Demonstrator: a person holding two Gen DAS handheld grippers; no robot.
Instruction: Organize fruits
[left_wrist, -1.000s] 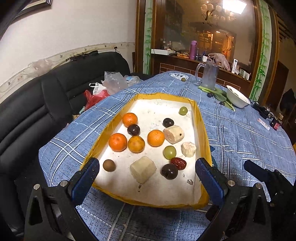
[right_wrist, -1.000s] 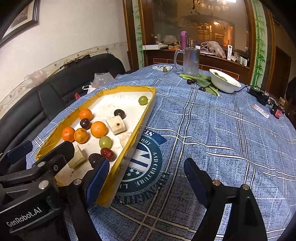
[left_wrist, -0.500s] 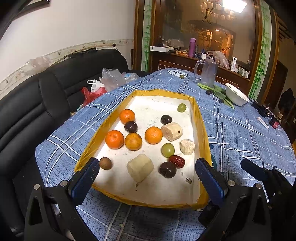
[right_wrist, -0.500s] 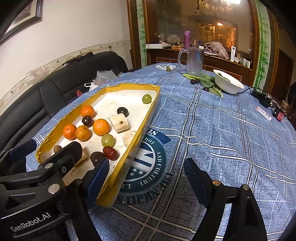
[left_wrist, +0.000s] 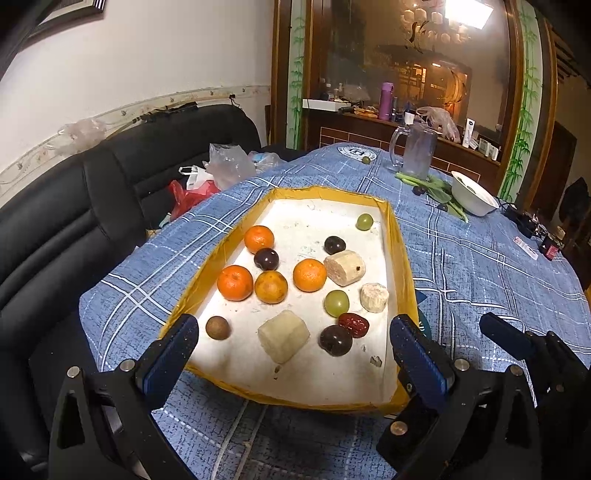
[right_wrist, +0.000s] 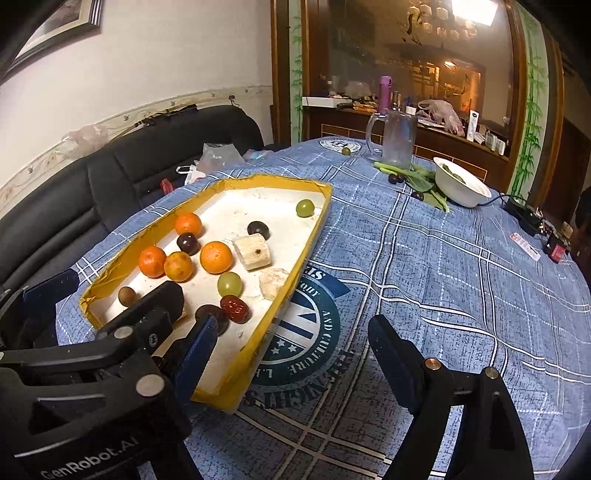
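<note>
Left gripper: pitched downward toward the near end of the tray, fingers spread wide apart with nothing between them. Its two blue pads sit at the lower left and lower right of the left wrist frame, flanking the tray's near corners without visible contact.

Right gripper: likewise angled downward, positioned to the right of the tray over the blue plaid cloth on the surface. Fingers apart and empty; the left pad overlaps the tray's near rim in the right wrist frame, but contact cannot be confirmed. In the left wrist frame this gripper shows at the lower right edge.

Task items: all lie loose in the yellow-rimmed, white-floored tray at frame centre. Four oranges group at centre left, with one dark plum among them. A second dark plum lies further back, and a third sits near the front, touching a red date. One green grape is just behind the date; another rests near the far right corner. Three pale cut chunks are spread across the middle and front. A small brown round fruit lies at the front left.

Outside the tray, upper right of the frame: a glass pitcher, a white bowl and green stalks.
</note>
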